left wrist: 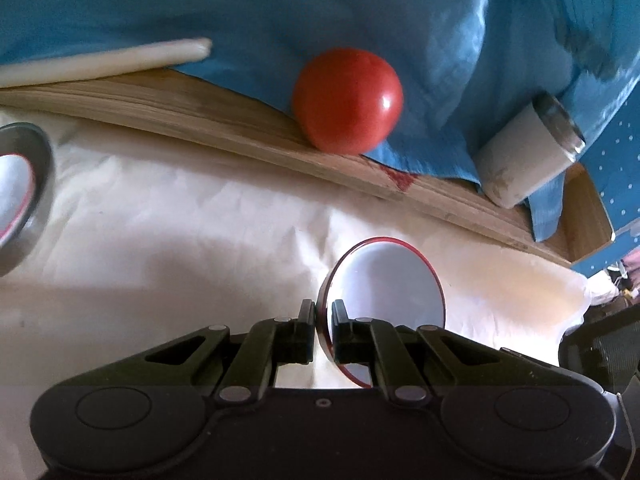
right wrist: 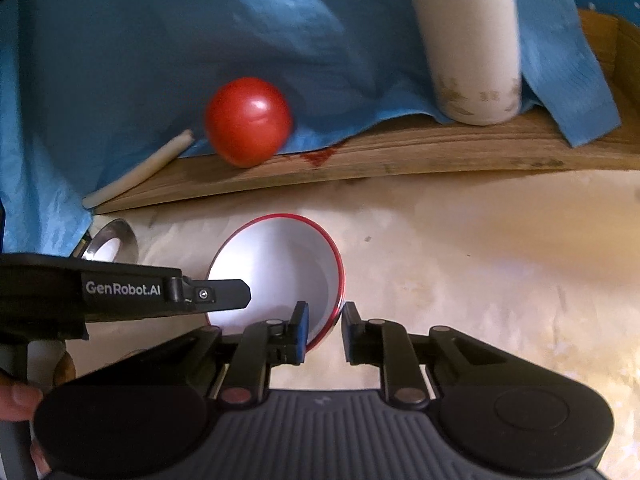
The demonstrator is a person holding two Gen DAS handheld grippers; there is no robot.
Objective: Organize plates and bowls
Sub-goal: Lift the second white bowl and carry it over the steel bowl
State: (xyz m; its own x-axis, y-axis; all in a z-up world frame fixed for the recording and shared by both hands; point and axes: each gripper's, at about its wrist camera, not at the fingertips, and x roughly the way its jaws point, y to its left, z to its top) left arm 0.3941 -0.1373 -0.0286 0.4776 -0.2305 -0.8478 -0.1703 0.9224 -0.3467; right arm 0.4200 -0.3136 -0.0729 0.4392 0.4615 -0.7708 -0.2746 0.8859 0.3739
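A white bowl with a red rim (right wrist: 280,264) sits on the cream cloth (right wrist: 480,260). In the left wrist view my left gripper (left wrist: 323,316) is shut on this bowl's (left wrist: 392,280) rim, one finger inside and one outside. In the right wrist view my right gripper (right wrist: 323,318) straddles the bowl's near rim, jaws a little apart around it. The left gripper (right wrist: 224,294) reaches in from the left over the bowl. A steel bowl (left wrist: 20,188) with a white inside lies at the far left, also in the right wrist view (right wrist: 110,244).
A wooden board (right wrist: 400,152) runs along the back, partly under a blue cloth (right wrist: 160,40). On it rest a red ball (right wrist: 248,120), a white flask (right wrist: 468,48) with a steel top, and a white stick (right wrist: 136,172).
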